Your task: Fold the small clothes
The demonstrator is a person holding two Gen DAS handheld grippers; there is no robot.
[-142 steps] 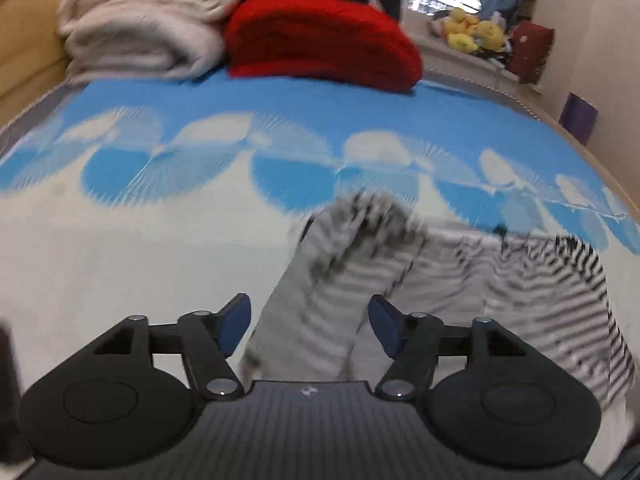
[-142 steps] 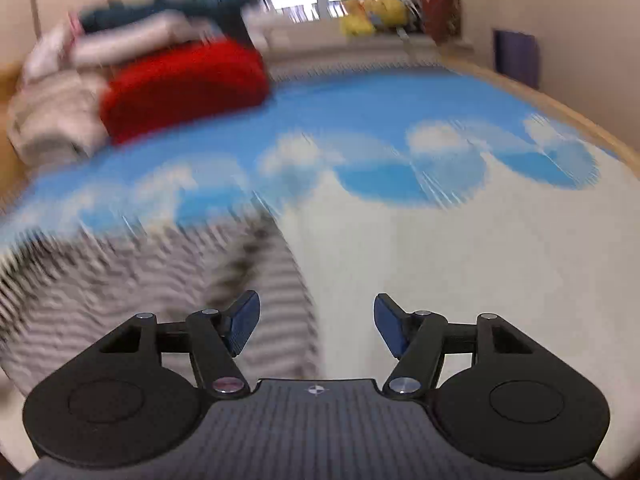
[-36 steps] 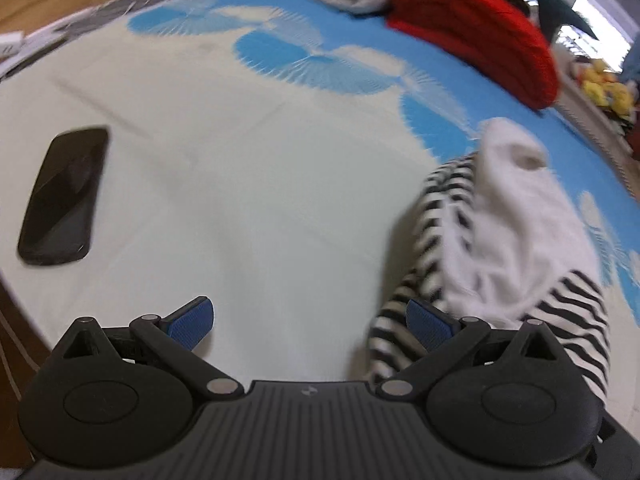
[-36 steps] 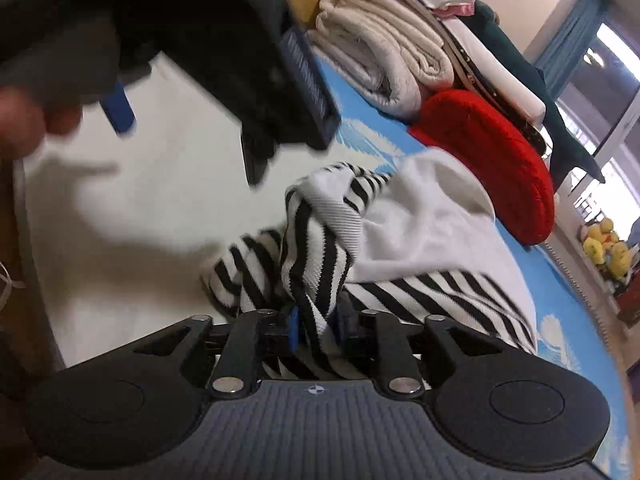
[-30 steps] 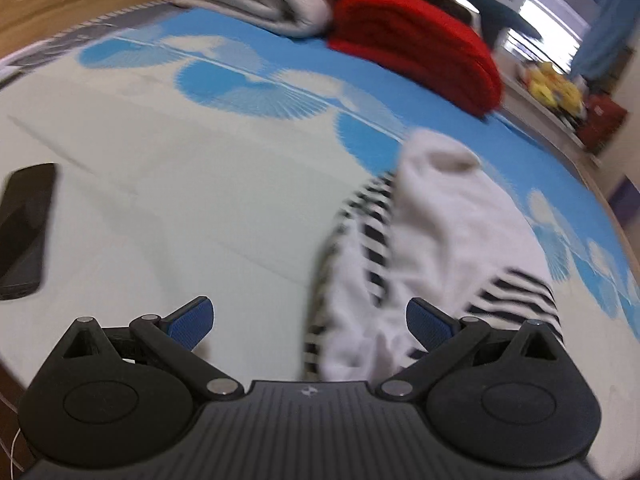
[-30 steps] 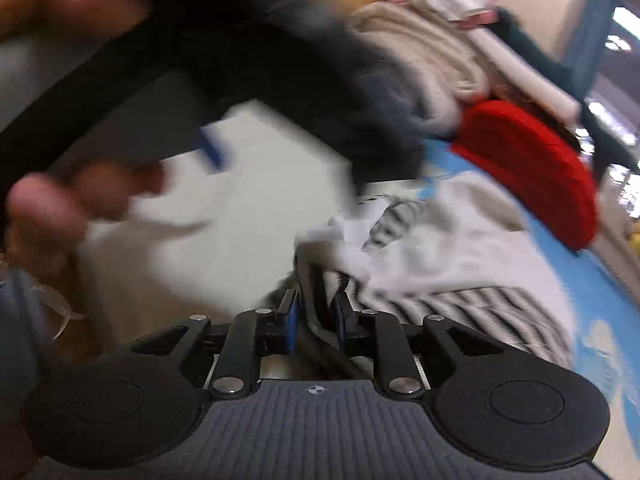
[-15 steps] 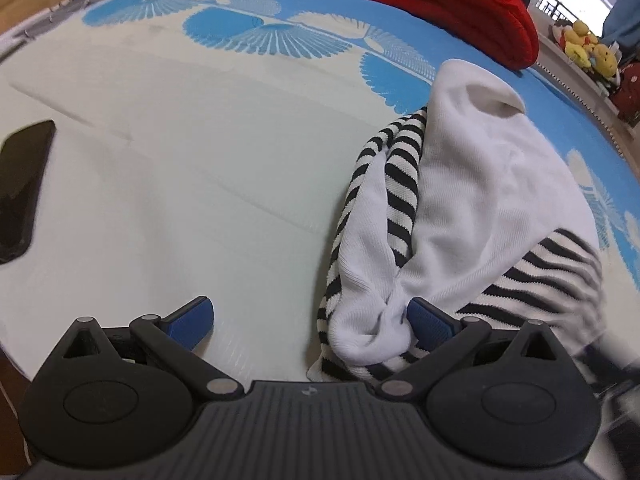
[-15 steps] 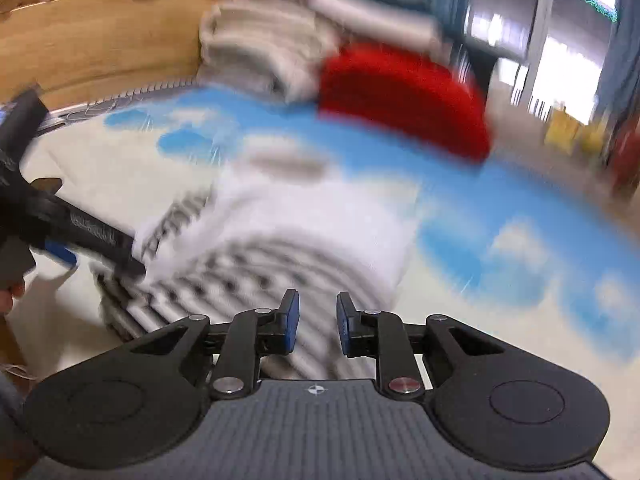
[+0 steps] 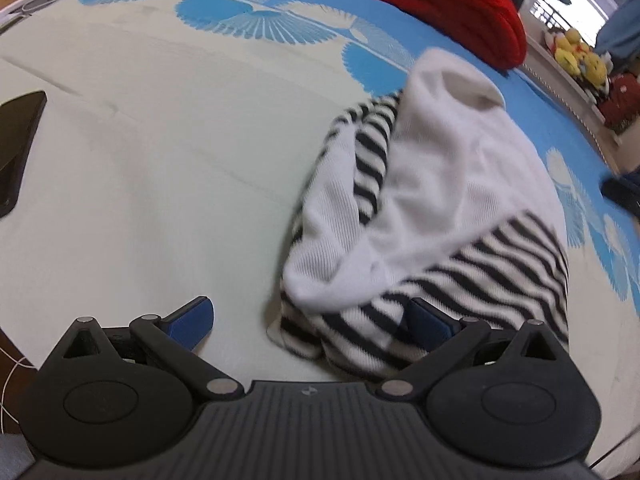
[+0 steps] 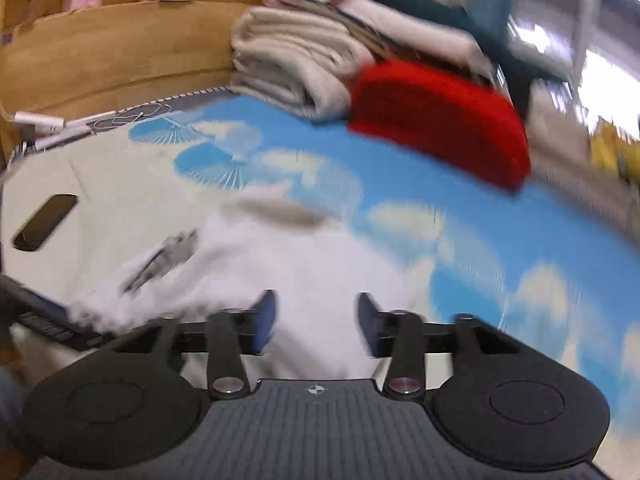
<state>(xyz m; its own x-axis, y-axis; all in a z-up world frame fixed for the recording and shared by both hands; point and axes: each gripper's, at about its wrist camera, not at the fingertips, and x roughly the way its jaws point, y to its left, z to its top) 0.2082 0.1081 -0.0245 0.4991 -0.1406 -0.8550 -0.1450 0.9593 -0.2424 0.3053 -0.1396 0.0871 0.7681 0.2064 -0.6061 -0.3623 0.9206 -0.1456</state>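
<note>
My right gripper (image 10: 316, 320) has just been opening, jaws now half apart with nothing between them, so the fold looks laid. The black-and-white striped ribbed knit garment (image 9: 440, 216) lies bunched on the blue-and-cream patterned sheet (image 9: 160, 160). My left gripper (image 9: 310, 320) gapes wide, its right pad possibly brushing the hem.

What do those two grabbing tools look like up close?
Both match. The left gripper and right gripper are matte black plastic with a ribbed base, two round discs, silver pivot pins, a small round logo, and blue pads on the fingers.
</note>
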